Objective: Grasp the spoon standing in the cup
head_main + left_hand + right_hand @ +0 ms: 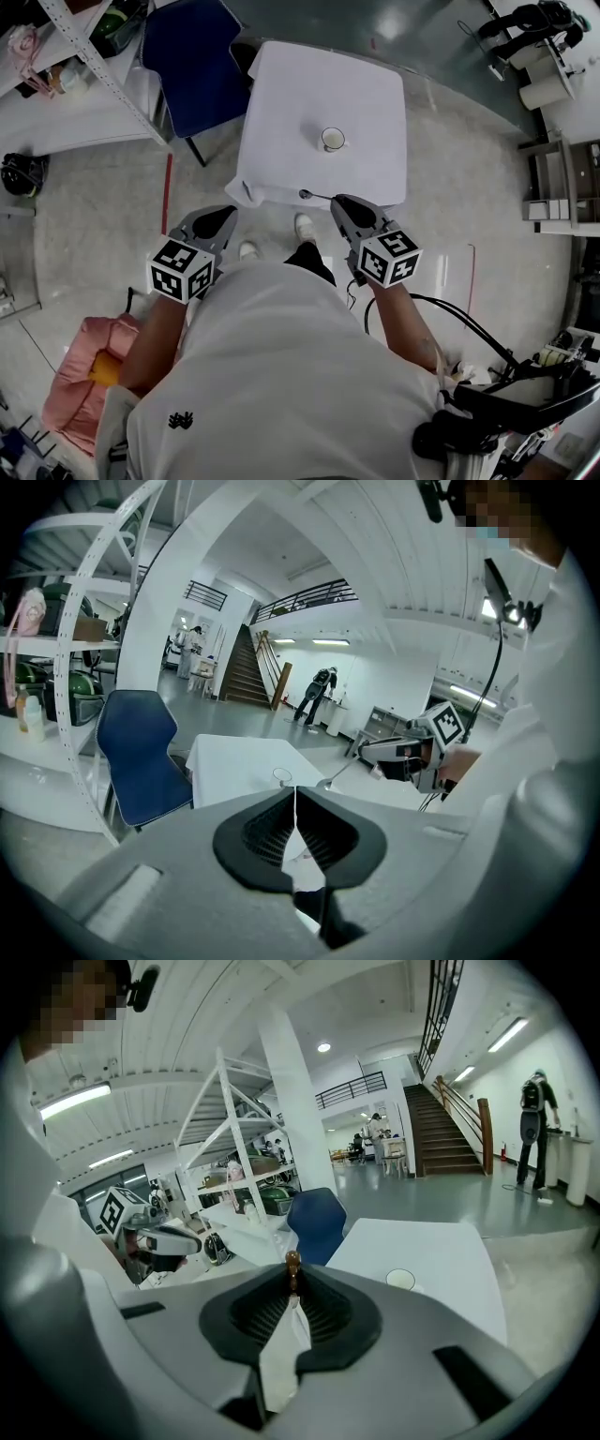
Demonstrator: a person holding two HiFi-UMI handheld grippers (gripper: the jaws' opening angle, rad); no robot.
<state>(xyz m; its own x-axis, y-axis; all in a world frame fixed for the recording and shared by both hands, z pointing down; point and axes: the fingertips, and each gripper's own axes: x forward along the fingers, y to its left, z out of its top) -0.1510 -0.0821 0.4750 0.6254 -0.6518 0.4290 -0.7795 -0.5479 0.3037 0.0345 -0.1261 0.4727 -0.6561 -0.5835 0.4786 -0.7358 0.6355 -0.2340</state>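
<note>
We had the right gripper (pixel 292 1277) closed on the spoon (pixel 306 195), which was pinched at the very tips of the jaws. In the right gripper view a small brownish bit showed just above those tips. In the head view the spoon stuck out sideways to that gripper's left, bowl end outermost. It hung in the air by the near edge of the surface (pixel 281 103), well apart from the cup (pixel 333 139). Our left gripper (pixel 295 803) was level with the right one and off to its left. Its jaws were pressed together down to a thin slit, with nothing between them. Ahead of both grippers, near the middle of the white-covered surface, the cup stood upright, closer to the right gripper's line than to the left's. Beyond the surface, ahead and to the left of the left gripper, we saw a blue chair (pixel 192 66). Farther left still stood a white shelf rack (pixel 94 61).
</note>
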